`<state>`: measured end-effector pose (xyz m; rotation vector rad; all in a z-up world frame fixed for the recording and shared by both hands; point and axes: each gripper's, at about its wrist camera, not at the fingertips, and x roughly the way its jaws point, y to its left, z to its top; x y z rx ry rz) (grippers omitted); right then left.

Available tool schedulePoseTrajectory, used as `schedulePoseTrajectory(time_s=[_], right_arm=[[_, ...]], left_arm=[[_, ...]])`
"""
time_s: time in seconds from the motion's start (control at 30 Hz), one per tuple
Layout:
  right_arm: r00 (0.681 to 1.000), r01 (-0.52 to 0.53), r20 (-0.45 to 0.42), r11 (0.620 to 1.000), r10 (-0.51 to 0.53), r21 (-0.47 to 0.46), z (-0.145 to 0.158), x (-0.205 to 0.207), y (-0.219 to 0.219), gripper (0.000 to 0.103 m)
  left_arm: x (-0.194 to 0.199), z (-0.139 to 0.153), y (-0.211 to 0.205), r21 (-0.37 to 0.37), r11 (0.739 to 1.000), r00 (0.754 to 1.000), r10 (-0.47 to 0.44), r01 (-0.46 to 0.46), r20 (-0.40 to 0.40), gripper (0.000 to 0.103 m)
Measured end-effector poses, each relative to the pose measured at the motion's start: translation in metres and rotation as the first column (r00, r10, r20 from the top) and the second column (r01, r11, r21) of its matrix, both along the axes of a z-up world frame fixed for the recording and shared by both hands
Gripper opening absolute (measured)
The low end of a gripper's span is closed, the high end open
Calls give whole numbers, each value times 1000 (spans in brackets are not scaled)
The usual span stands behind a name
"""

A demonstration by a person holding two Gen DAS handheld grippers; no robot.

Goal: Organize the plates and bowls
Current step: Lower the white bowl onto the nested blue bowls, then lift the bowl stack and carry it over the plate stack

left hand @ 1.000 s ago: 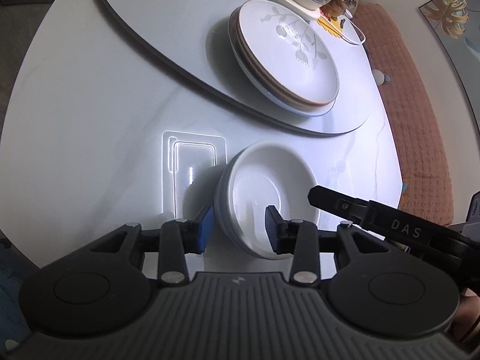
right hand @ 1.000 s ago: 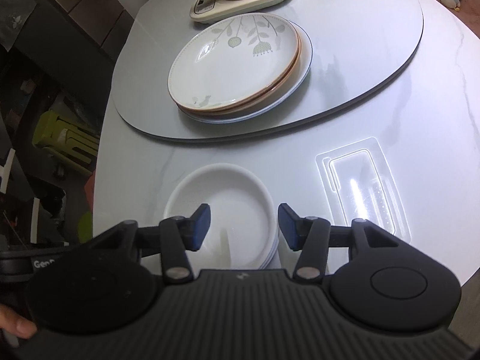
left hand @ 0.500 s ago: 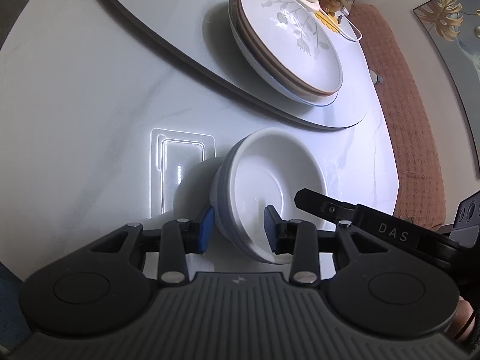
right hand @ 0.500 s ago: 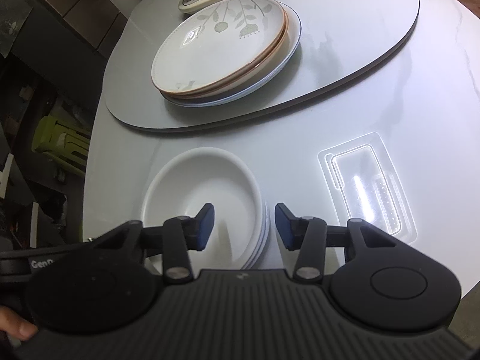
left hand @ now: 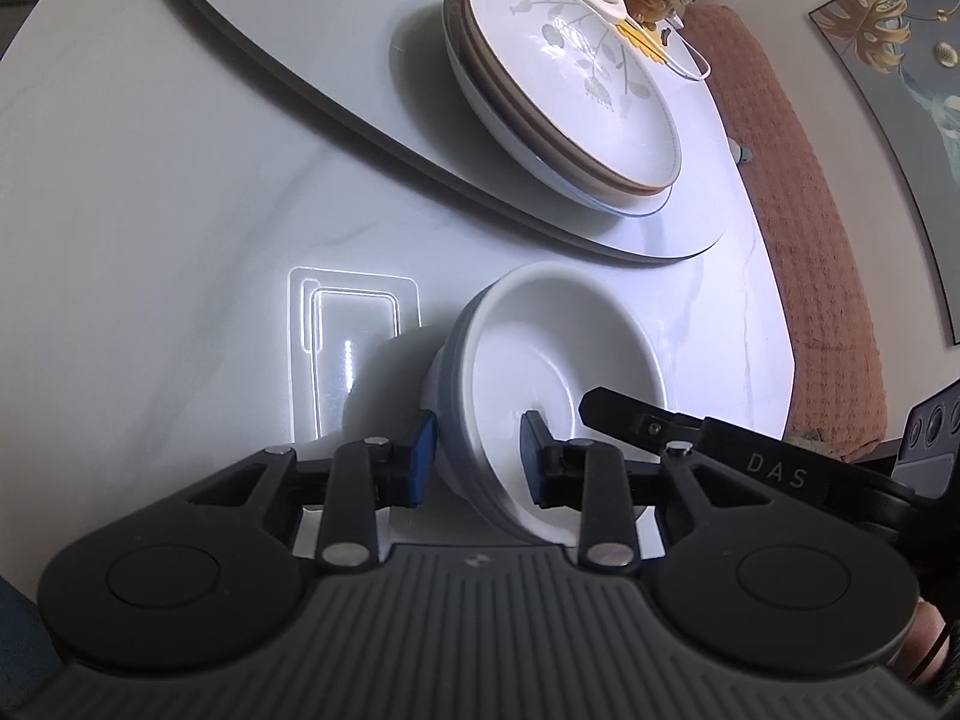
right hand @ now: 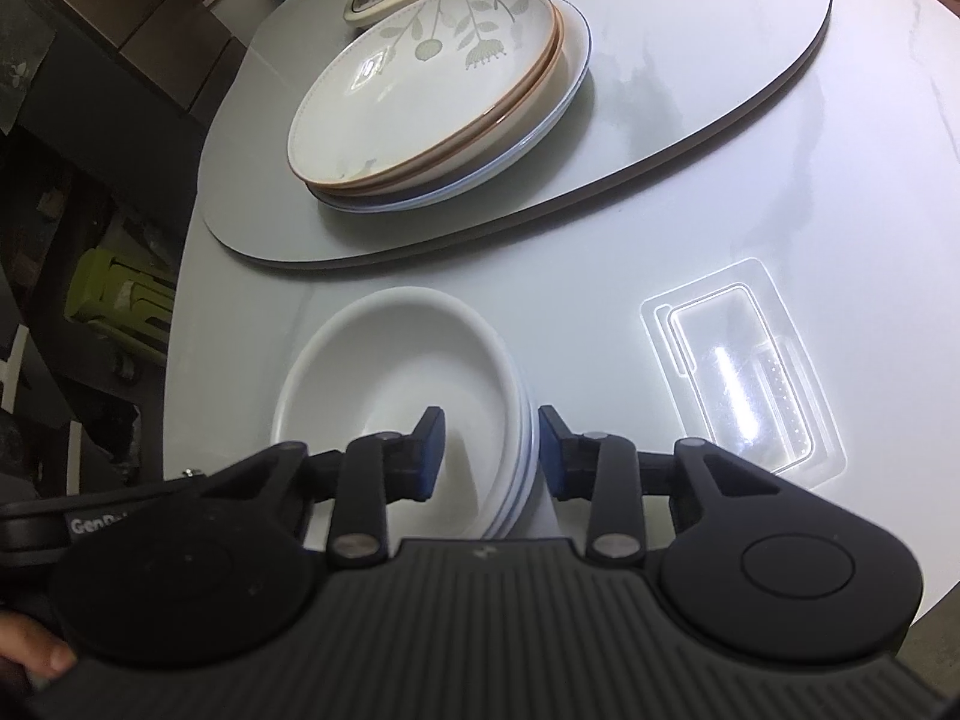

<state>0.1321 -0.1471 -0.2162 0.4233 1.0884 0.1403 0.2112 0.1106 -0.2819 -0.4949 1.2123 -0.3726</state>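
Both claws straddle opposite rims of the white bowls [left hand: 558,384]: left claw [left hand: 477,456] and right claw [right hand: 489,450] are spread, not yet pinching; stacked plates [right hand: 432,90] lie beyond.

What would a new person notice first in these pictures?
Probably the stack of white bowls near the table's front edge, with the left hand-held gripper and right hand-held gripper each straddling its rim. Behind it, flower-patterned plates sit stacked on the grey turntable.
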Motion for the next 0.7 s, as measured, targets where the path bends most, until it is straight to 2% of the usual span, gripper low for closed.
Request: schedulePoseTrajectory(time_s=[0.7], right_arm=[[999, -19, 34, 1000, 19, 9, 39, -4, 4, 31]], left_arm=[[-13, 47, 7, 10, 1000, 999, 26, -26, 29, 35]])
